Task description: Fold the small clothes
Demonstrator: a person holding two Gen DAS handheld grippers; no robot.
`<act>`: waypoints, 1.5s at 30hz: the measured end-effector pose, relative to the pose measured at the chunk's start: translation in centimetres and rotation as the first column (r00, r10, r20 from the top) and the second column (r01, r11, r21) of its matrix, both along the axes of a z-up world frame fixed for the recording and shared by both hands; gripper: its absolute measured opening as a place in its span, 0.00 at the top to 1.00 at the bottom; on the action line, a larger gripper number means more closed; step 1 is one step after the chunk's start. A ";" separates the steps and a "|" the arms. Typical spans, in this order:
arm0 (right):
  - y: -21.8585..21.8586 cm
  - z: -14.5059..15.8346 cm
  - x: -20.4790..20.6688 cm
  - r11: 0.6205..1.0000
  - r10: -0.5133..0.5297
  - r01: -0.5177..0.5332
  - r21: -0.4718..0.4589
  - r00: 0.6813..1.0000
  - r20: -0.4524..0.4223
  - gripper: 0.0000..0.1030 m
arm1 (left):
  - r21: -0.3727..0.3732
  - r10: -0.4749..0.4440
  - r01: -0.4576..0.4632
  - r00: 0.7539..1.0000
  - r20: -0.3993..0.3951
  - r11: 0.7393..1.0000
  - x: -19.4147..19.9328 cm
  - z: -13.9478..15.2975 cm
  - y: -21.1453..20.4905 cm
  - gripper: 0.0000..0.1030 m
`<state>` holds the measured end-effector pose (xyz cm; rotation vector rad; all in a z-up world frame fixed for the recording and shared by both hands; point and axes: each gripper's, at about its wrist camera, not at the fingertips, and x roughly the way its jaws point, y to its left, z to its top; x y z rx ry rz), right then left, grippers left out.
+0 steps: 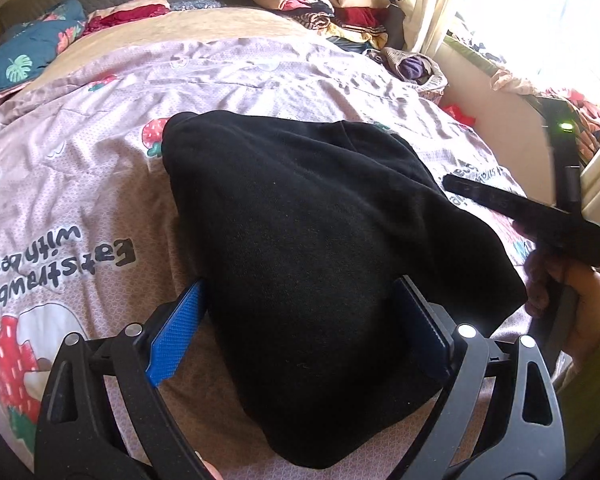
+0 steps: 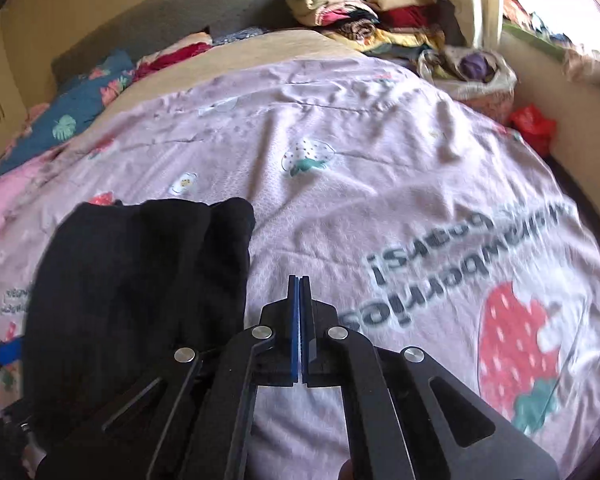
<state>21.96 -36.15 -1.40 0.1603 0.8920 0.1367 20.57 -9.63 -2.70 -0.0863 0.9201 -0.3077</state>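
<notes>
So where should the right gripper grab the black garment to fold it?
Judging by its pose, the near right edge of the black garment: it lies flat on the bedspread just left of the shut right gripper, so open and come from that side.

A lived-in bedroom at home. A bed fills the room, spread with a pink strawberry-print quilt. At the bed's head lie a blue floral pillow and a tall pile of folded clothes. Beside the bed's far corner hangs a pale curtain at a sunlit window.
</notes>
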 end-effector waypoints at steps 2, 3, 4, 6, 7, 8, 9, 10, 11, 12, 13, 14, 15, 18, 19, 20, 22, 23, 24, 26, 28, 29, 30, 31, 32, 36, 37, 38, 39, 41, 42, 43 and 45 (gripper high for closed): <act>-0.3 1.5 -1.4 0.999 0.009 -0.011 0.049 0.999 0.032 0.99 | -0.002 0.000 0.000 1.000 -0.002 1.000 0.0 0.0 0.0 0.17; -0.3 2.2 -2.0 0.997 0.022 -0.025 0.069 0.999 0.044 0.97 | -0.002 0.000 0.000 1.000 -0.001 1.000 0.0 0.0 0.0 0.17; -0.1 2.8 -2.6 0.996 0.037 -0.041 0.080 0.998 0.051 0.88 | -0.003 -0.001 0.001 1.000 0.000 1.000 0.1 0.0 0.0 0.17; 0.6 4.1 -4.2 0.992 0.078 -0.084 0.096 0.995 0.070 0.67 | -0.008 -0.001 0.001 1.000 -0.001 1.000 -0.1 0.1 0.1 0.17; 1.0 4.6 -4.9 0.990 0.093 -0.101 0.095 0.993 0.078 0.65 | -0.011 -0.002 0.002 1.000 0.000 1.000 -0.1 0.1 0.2 0.17; 1.5 5.0 -5.6 0.989 0.113 -0.121 0.089 0.990 0.085 0.65 | -0.013 -0.002 0.002 1.000 0.001 1.000 -0.2 0.1 0.2 0.17; 2.0 5.3 -6.4 0.987 0.130 -0.137 0.086 0.988 0.087 0.65 | -0.015 -0.004 0.004 1.000 0.003 1.000 -0.4 0.2 0.3 0.17; 2.4 5.5 -7.1 0.984 0.146 -0.154 0.090 0.985 0.089 0.65 | -0.017 -0.005 0.006 1.000 0.006 1.000 -0.7 0.3 0.4 0.17; 2.7 5.5 -7.6 0.981 0.158 -0.167 0.097 0.983 0.089 0.65 | -0.017 -0.006 0.006 1.000 0.007 1.000 -0.8 0.3 0.5 0.16; 2.9 5.5 -7.9 0.979 0.168 -0.177 0.104 0.982 0.086 0.65 | -0.016 -0.007 0.007 1.000 0.010 1.000 -1.0 0.4 0.6 0.16; 3.2 5.2 -8.4 0.976 0.178 -0.186 0.111 0.981 0.077 0.65 | -0.012 -0.008 0.008 1.000 0.012 1.000 -1.3 0.5 0.7 0.16; 3.4 4.9 -8.6 0.976 0.183 -0.190 0.111 0.981 0.065 0.65 | -0.011 -0.008 0.008 1.000 0.013 1.000 -1.4 0.6 0.7 0.16; 3.5 4.4 -8.6 0.977 0.182 -0.186 0.101 0.982 0.049 0.65 | -0.010 -0.007 0.008 1.000 0.013 1.000 -1.6 0.7 0.8 0.16; 3.2 2.2 -8.5 0.991 0.128 -0.127 0.031 0.991 -0.041 0.65 | -0.006 -0.003 0.003 1.000 0.014 1.000 -2.0 0.9 1.1 0.16; 2.8 1.5 -8.3 0.995 0.103 -0.103 0.014 0.992 -0.069 0.65 | -0.006 -0.001 0.001 1.000 0.016 1.000 -2.2 1.0 1.2 0.16; 2.3 0.7 -8.2 0.997 0.070 -0.071 0.000 0.993 -0.096 0.65 | -0.007 0.001 -0.001 1.000 0.018 1.000 -2.3 1.1 1.3 0.16; 1.6 -0.8 -8.0 0.999 0.020 -0.025 -0.035 0.991 -0.131 0.62 | -0.009 0.006 -0.006 1.000 0.019 1.000 -2.7 1.3 1.5 0.16; 1.3 -1.5 -8.0 0.999 0.007 -0.012 -0.032 0.990 -0.142 0.61 | -0.015 0.007 -0.007 1.000 0.017 1.000 -2.9 1.4 1.6 0.16; 1.0 -1.8 -8.2 1.000 0.002 -0.002 -0.004 0.990 -0.140 0.61 | -0.017 0.008 -0.008 1.000 0.016 1.000 -3.0 1.5 1.7 0.16; 0.6 -1.5 -8.6 0.999 -0.010 0.013 0.031 0.993 -0.118 0.61 | -0.016 0.012 -0.012 1.000 0.018 1.000 -3.2 1.7 1.9 0.16; 0.7 -0.9 -9.2 1.000 -0.016 0.019 0.021 0.995 -0.099 0.56 | -0.013 0.015 -0.015 1.000 0.021 1.000 -3.6 1.8 2.1 0.15; 0.7 -0.3 -9.5 1.000 -0.019 0.020 0.010 0.996 -0.085 0.55 | -0.015 0.017 -0.017 1.000 0.019 1.000 -3.7 1.9 2.1 0.11; 0.7 0.1 -9.8 1.000 -0.019 0.019 0.010 0.997 -0.072 0.52 | -0.018 0.020 -0.019 1.000 0.021 1.000 -3.9 2.1 2.3 0.09; 0.7 0.9 -10.4 1.000 -0.019 0.020 0.015 0.999 -0.050 0.45 | -0.020 0.019 -0.018 1.000 0.023 1.000 -3.9 2.3 2.3 0.09; 0.6 1.4 -10.7 1.000 -0.023 0.024 0.018 0.999 -0.036 0.39 | -0.020 0.017 -0.017 1.000 0.025 1.000 -4.0 2.4 2.4 0.09; 0.4 3.9 -12.2 0.999 -0.030 0.029 0.034 0.999 0.025 0.20 | -0.012 0.014 -0.014 1.000 0.027 1.000 -4.5 3.1 2.2 0.09; 0.4 4.3 -12.6 0.999 -0.031 0.030 0.032 0.999 0.037 0.15 | -0.010 0.015 -0.014 1.000 0.027 1.000 -4.6 3.2 2.2 0.09; 0.4 4.7 -12.9 0.999 -0.030 0.029 0.031 0.999 0.045 0.13 | -0.009 0.016 -0.015 0.999 0.028 1.000 -4.7 3.3 2.2 0.09; 0.5 5.0 -13.2 0.999 -0.028 0.027 0.031 0.998 0.053 0.12 | -0.010 0.016 -0.016 0.999 0.029 1.000 -4.9 3.5 2.2 0.09; 0.6 5.7 -13.9 0.999 -0.026 0.025 0.023 0.997 0.069 0.10 | -0.013 0.013 -0.012 0.999 0.034 1.000 -5.3 3.8 2.1 0.09; 0.6 6.0 -14.4 0.999 -0.026 0.025 0.020 0.997 0.077 0.09 | -0.013 0.011 -0.010 0.999 0.038 1.000 -5.6 4.0 2.1 0.09; 0.7 6.3 -14.7 1.000 -0.026 0.024 0.020 0.996 0.083 0.08 | -0.013 0.009 -0.009 0.999 0.042 1.000 -5.8 4.2 2.0 0.09; 0.9 7.0 -15.5 1.000 -0.022 0.020 0.024 0.995 0.096 0.07 | -0.016 0.006 -0.005 0.999 0.051 1.000 -6.3 4.7 2.0 0.09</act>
